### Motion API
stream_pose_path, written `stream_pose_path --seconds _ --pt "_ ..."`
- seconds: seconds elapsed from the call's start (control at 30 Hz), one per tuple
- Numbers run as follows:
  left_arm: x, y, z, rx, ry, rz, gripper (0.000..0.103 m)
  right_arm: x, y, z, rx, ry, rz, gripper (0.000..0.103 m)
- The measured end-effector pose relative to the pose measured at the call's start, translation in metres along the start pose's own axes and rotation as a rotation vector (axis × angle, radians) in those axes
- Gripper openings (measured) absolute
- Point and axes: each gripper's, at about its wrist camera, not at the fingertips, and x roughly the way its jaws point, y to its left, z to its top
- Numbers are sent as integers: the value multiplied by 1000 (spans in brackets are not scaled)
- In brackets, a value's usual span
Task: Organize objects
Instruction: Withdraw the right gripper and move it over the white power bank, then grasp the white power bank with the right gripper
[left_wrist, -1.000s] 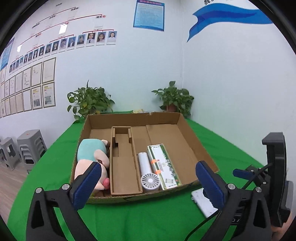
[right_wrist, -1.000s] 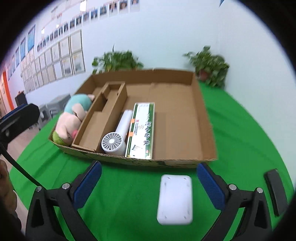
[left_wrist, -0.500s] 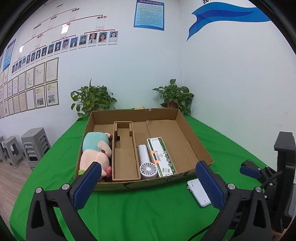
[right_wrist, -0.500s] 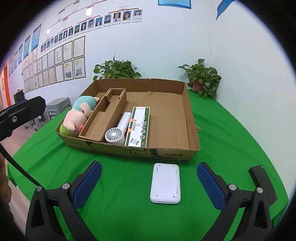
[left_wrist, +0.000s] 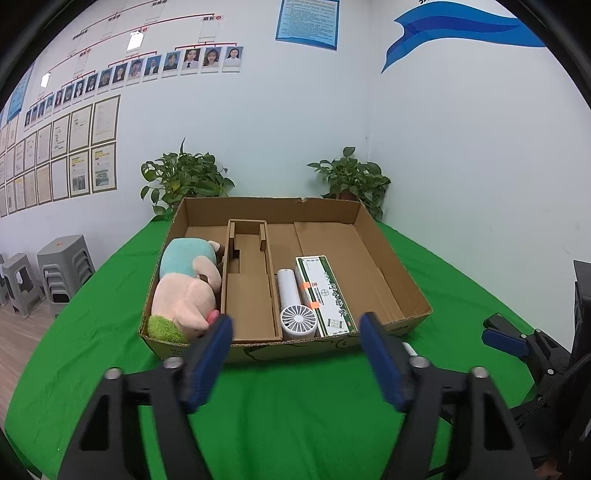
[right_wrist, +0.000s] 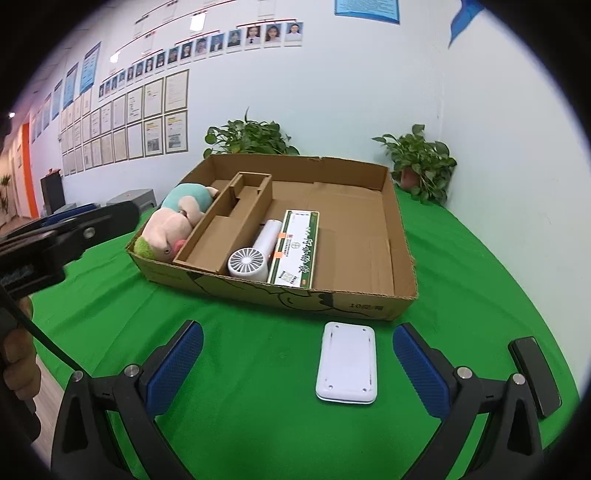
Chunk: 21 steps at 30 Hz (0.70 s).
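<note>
Your left gripper (left_wrist: 295, 354) sits low in the middle of its picture; its jaws have just been closing, but they are apart with nothing between them. Your right gripper (right_wrist: 297, 363) is wide apart too, holding nothing; the white pad (right_wrist: 347, 363) lies flat on the green table (right_wrist: 229, 332) between its blue fingers (right_wrist: 173, 365), not touched. Above it in the picture is the cardboard box (right_wrist: 295, 295); inside, at the left, lies the pig toy (right_wrist: 173, 221); in the middle lie the small fan (right_wrist: 251, 254) and the green box (right_wrist: 297, 251), side by side.
</note>
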Motion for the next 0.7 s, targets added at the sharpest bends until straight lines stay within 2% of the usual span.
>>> stream_pose_path --seconds 0.03,0.1,0.13,0.23,0.27,0.3,0.33,0.37,0.4,0.43,0.57,0.67,0.7 --pt "3 0 -2 7 11 -3 36 -4 3 -3 -1 -2 3 102" --pt "10 2 -5 13 40 -2 16 -9 8 -7 6 -17 -2 102" --pt "11 4 -6 8 50 -12 12 -13 11 -10 11 -21 3 102" --pt "16 7 -11 -3 67 -21 14 -20 15 -17 18 -19 23 102" --pt "18 7 -12 -2 73 -12 17 -22 13 -18 15 -21 29 102" --pt "21 8 -14 -3 84 5 39 -26 14 -22 12 -26 30 101" --pt "23 10 -16 -11 87 7 78 -35 18 -29 11 -33 33 98" --pt "23 12 -17 -23 81 0 93 -34 14 -30 15 -34 40 95" --pt "23 15 -18 -42 71 -8 102 -37 11 -33 26 -32 51 86" --pt "23 18 -20 -62 70 -21 101 -41 9 -36 42 -28 62 79" --pt "42 28 -29 -94 174 -53 101 -61 0 -56 116 -17 73 77" --pt "51 35 -37 -110 216 -69 101 -65 -6 -73 161 65 142 90" --pt "53 36 -39 -115 227 -76 101 -58 -14 -73 166 86 142 101"
